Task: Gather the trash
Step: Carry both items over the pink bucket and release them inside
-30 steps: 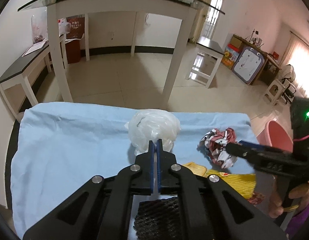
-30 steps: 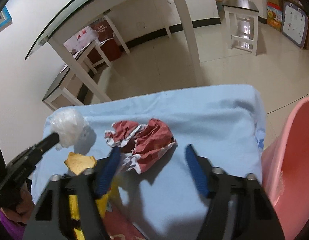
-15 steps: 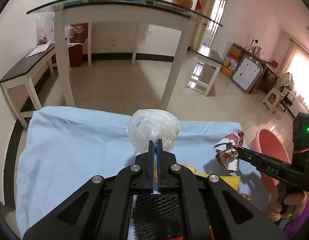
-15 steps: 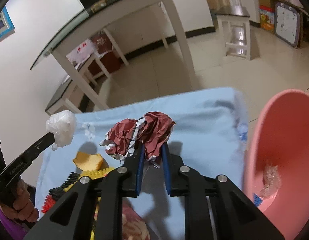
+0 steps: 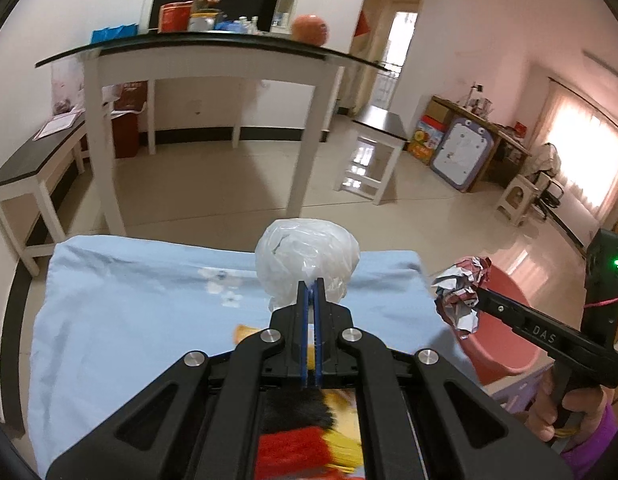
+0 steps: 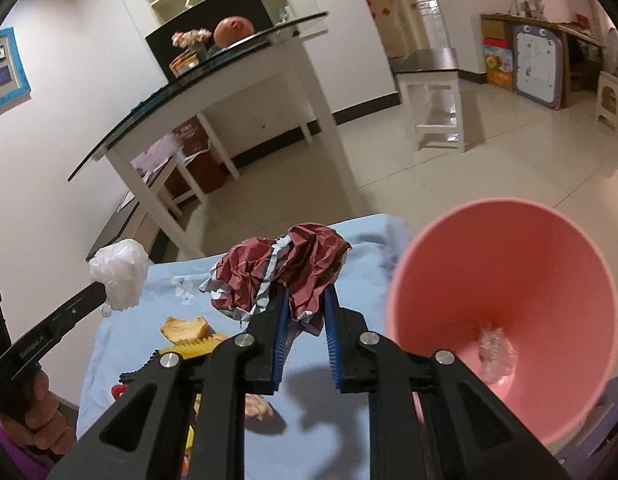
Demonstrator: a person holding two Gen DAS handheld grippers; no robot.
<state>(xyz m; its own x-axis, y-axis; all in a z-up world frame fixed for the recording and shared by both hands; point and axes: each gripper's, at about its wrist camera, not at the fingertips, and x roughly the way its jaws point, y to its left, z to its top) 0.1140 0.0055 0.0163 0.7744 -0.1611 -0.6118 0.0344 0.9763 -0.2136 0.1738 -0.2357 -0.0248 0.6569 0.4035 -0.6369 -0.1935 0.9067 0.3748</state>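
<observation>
The pink bin (image 6: 505, 320), beside the blue cloth (image 6: 341, 408), holds one clear scrap so far. The right gripper (image 6: 305, 300) clamps a crumpled red wrapper (image 6: 285, 276) just left of its rim; the left gripper (image 5: 313, 292), pinched tight, lifts a white plastic bag (image 5: 307, 260) farther left. Peel (image 6: 185, 328) and blurred litter remain.

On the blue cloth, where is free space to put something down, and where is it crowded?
The blue cloth is bare on its left side, out to the edge. The near right part is crowded: bread slice and yellow comb.
</observation>
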